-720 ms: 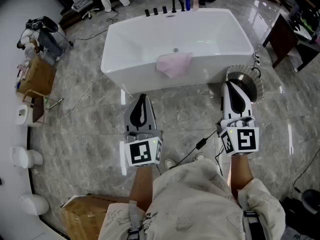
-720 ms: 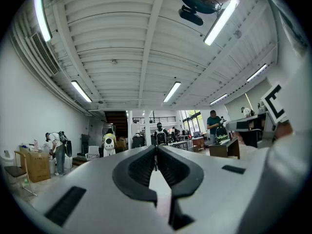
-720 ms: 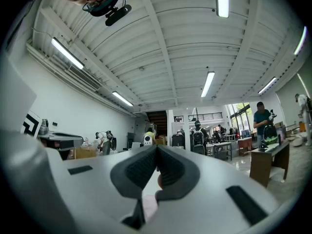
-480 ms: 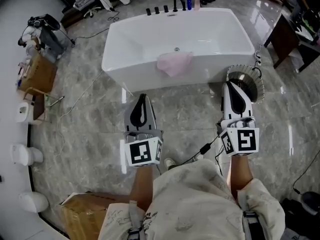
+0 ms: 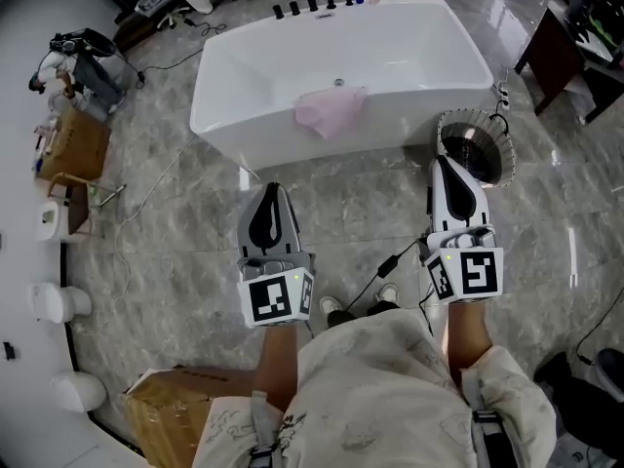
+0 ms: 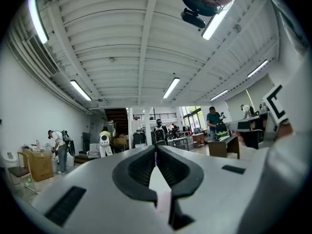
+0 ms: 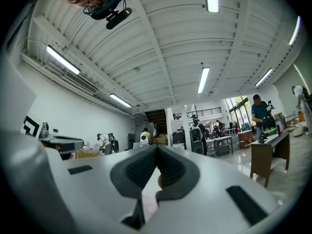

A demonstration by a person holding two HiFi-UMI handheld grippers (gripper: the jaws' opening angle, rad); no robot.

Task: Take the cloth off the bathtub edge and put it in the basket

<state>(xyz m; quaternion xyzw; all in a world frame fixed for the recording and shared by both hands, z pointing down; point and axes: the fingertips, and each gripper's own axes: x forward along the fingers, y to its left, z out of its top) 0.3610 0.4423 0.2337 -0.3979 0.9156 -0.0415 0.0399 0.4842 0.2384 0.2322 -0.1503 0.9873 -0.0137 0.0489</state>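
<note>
the pink cloth [image 5: 330, 113] drapes over the bathtub [image 5: 429, 37] near edge, the basket [image 5: 502, 150] beside its corner. left gripper [image 5: 272, 191] and right gripper [image 5: 442, 164] fingers are pressed together, empty.

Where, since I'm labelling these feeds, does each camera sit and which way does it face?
Head view: on the person's head, steeply down at bathtub, cloth, basket; shows left hand-held gripper, right hand-held gripper, forearms, torso.
Left gripper view: on that gripper, along its shut jaws, tilted up across the hall; head camera overhead.
Right gripper view: likewise, jaws shut; the same head camera shows overhead.
Shared: both gripper views show the ceiling lights and staircase.
</note>
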